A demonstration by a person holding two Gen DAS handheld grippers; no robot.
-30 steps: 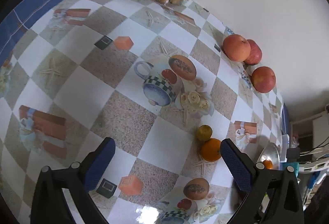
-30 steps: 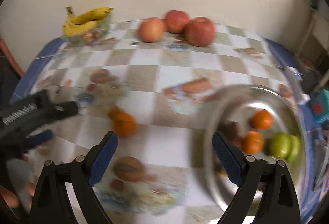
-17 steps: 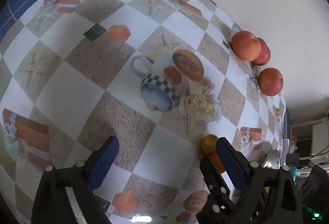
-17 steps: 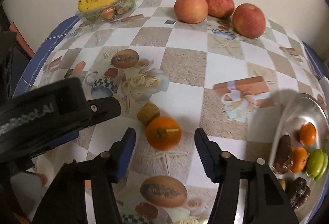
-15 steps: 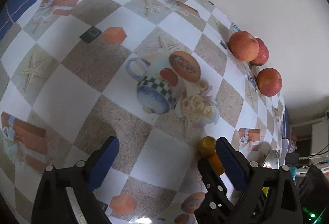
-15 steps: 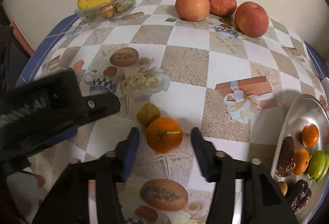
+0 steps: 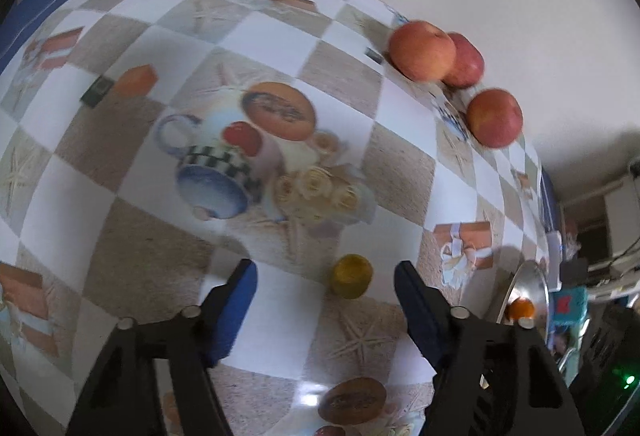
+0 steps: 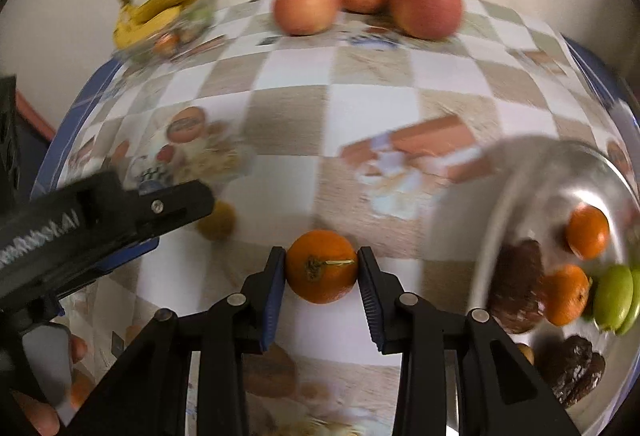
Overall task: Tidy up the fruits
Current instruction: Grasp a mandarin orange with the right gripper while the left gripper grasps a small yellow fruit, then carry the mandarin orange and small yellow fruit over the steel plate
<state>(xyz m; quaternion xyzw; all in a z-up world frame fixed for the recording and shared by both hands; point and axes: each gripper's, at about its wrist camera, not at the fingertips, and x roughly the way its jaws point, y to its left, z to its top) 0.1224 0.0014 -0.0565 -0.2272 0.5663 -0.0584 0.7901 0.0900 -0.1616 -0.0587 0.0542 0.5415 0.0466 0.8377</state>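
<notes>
The right gripper (image 8: 321, 268) clamps a mandarin (image 8: 321, 266) above the surface (image 8: 288, 123); I judge it needs carrying to the steel bowl (image 8: 532, 171) nearby. The left gripper (image 7: 325, 276), spread wide, brackets a small yellowish fruit (image 7: 351, 276).

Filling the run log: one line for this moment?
right gripper: shut on orange | left gripper: open around yellow fruit | metal bowl: right

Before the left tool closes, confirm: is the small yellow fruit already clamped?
No, the left tool stands open, apart from the small yellow fruit.
</notes>
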